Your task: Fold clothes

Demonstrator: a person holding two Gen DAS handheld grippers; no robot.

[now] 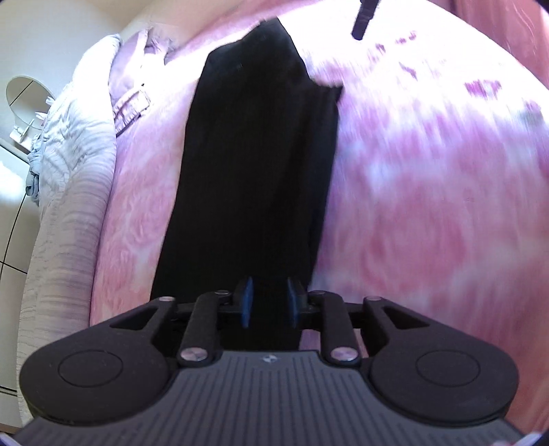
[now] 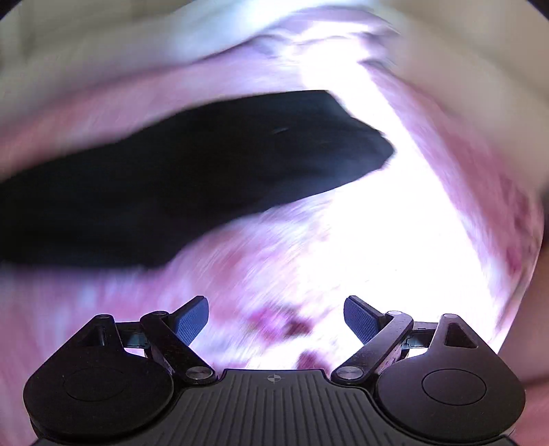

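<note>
A long black garment (image 1: 254, 164) lies stretched out on a pink patterned bedspread (image 1: 429, 192). In the left wrist view my left gripper (image 1: 270, 302) is at its near end, blue pads close together with the black cloth running between them. In the right wrist view the same garment (image 2: 192, 171) lies ahead and to the left, blurred by motion. My right gripper (image 2: 276, 320) is wide open and empty above the bedspread (image 2: 360, 240), apart from the garment.
A pale quilted cover (image 1: 72, 192) and a lilac pillow (image 1: 133, 89) lie along the bed's left side. A dark strap (image 1: 363, 17) shows at the top. A white wall and round mirror (image 1: 27, 99) are at the far left.
</note>
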